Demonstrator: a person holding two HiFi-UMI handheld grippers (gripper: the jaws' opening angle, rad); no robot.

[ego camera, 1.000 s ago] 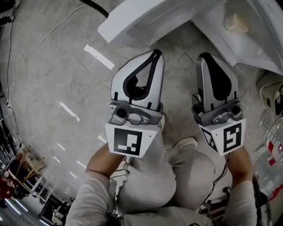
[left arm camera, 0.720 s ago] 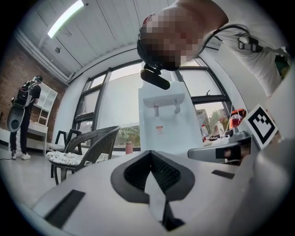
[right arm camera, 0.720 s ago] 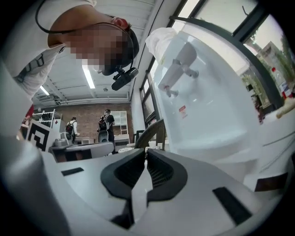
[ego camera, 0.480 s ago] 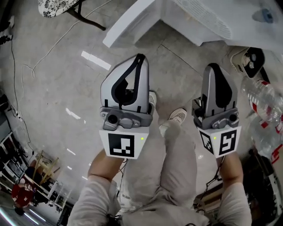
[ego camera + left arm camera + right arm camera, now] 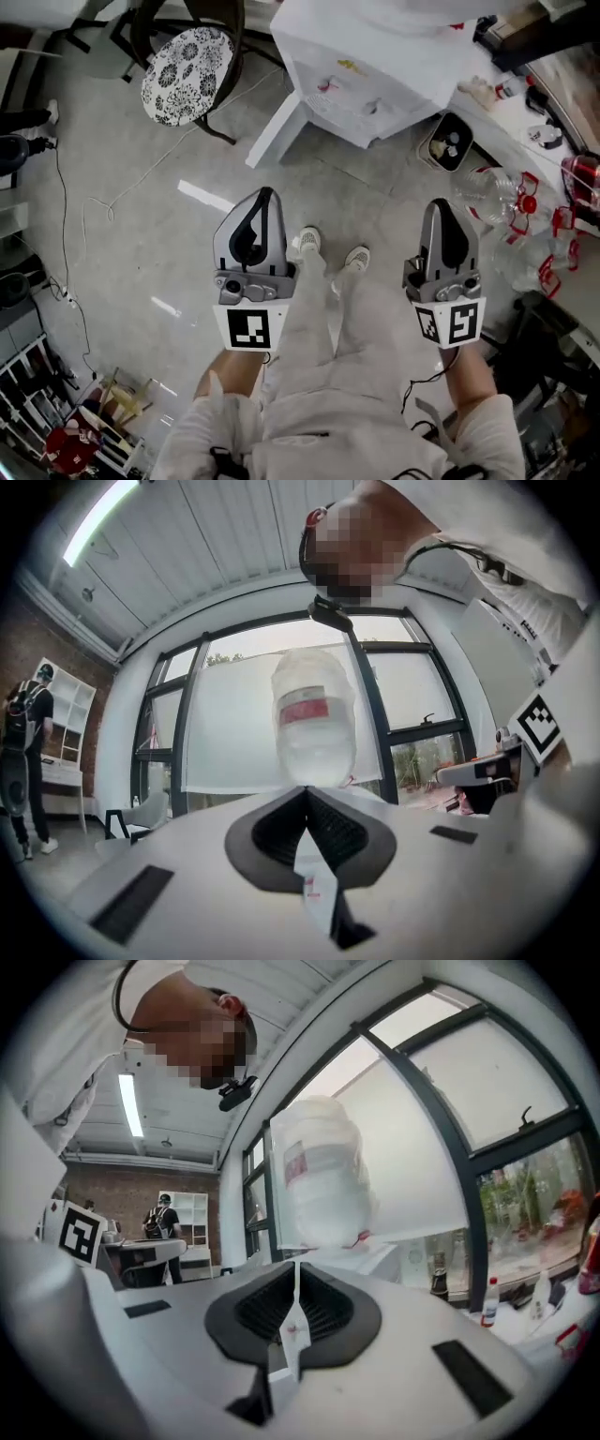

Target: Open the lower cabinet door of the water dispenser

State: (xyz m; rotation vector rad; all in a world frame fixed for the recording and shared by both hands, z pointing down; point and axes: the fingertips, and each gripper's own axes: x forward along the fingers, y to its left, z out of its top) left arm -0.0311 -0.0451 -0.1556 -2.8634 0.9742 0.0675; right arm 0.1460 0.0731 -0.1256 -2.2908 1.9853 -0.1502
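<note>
— Jaws first: how are they held?
— On the left gripper (image 5: 303, 794) they are seen pressed together at the tips, with nothing caught between them. The same is seen on the right gripper (image 5: 296, 1265). Only the water bottle (image 5: 314, 719) is shown beyond each pair, well apart from them.
— And where is the water dispenser (image 5: 375, 56) found?
— It is seen at the top of the head view, ahead of the person's shoes (image 5: 305, 241) and well apart from both grippers, which are held on either side of the legs. No part of it is touched.
— How much of the task can be judged done?
— A white panel, taken to be the lower cabinet door (image 5: 277, 131), is seen angled out from the dispenser's left side over the floor (image 5: 141, 216). The opening is therefore judged done, though the cabinet's inside is not shown. Little seems to be left, unless the door is to be swung wider
</note>
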